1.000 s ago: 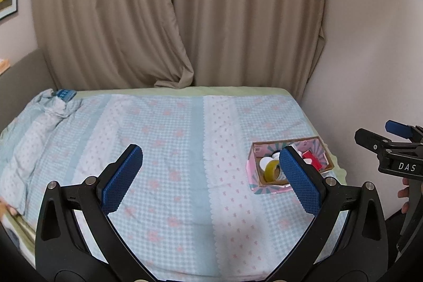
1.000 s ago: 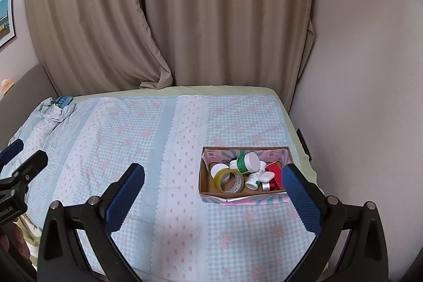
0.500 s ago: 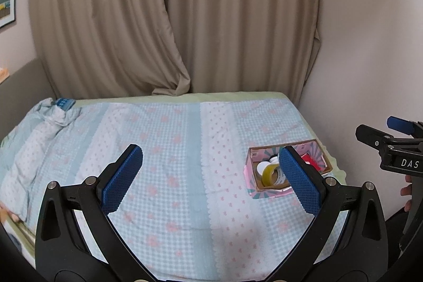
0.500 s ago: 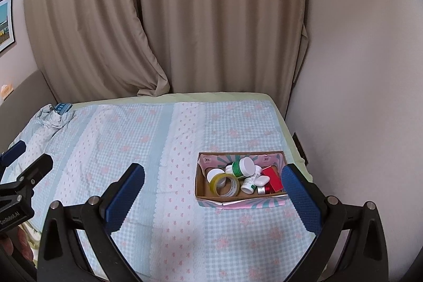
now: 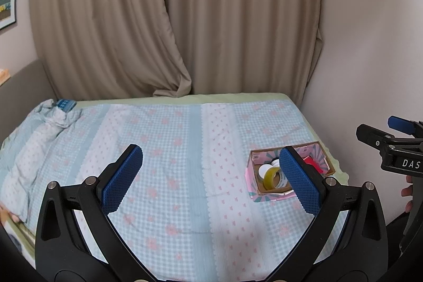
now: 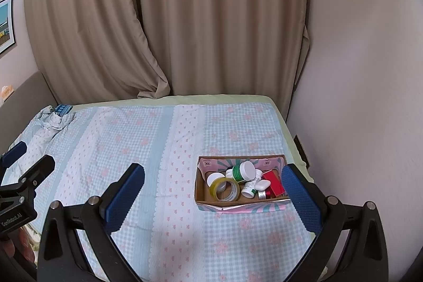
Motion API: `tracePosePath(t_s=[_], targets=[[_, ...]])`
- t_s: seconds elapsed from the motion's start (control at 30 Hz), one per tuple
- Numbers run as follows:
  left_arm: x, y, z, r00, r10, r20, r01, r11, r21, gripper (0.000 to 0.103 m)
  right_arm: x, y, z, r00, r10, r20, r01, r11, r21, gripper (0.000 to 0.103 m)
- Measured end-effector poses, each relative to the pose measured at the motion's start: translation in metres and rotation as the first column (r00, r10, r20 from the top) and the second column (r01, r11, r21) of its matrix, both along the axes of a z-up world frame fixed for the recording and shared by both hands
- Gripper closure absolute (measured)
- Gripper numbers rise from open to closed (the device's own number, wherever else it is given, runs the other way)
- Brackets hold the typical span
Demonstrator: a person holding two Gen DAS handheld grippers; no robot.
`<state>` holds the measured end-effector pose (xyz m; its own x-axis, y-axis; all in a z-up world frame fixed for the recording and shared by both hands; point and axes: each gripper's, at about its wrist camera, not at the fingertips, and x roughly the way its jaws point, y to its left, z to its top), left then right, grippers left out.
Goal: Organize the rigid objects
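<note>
Soft, even indoor light, moderately bright; no glare. Faint grey shadows on the bedspread (image 6: 185,234) near the bottom edge. Both views sharp. Strong fisheye bending: curtains (image 5: 169,17) bow outward, corners vignetted black

The box (image 6: 239,204) lay on the bed (image 6: 132,149) to your right, near the wall (image 6: 357,97); the tape roll (image 6: 224,189) sat in its left end, bottles (image 6: 242,171) beside it, curtains (image 6: 185,17) behind.
</note>
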<state>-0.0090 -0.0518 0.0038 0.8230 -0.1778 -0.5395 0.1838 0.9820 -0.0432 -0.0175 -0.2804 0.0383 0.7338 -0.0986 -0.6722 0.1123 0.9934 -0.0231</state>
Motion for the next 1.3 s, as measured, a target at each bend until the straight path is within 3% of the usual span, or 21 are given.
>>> tracePosePath(t_s=[0.7, 0.9, 1.3], targets=[[0.020, 0.007, -0.005, 1.000, 0.019, -0.018, -0.020, 0.999, -0.028, 0.000, 0.013, -0.002, -0.003, 1.000, -0.006, -0.006, 0.006, 1.000, -0.005, 0.000], [0.023, 0.016, -0.001, 0.998, 0.062, 0.023, -0.061, 0.998, -0.006, 0.000, 0.016, 0.003, -0.005, 1.000, -0.008, -0.010, 0.008, 1.000, -0.018, 0.000], [0.044, 0.030, -0.011, 0.999, 0.030, 0.032, -0.032, 0.998, 0.048, 0.000, 0.031, 0.022, -0.011, 0.999, -0.043, -0.023, 0.043, 0.999, 0.001, 0.000]])
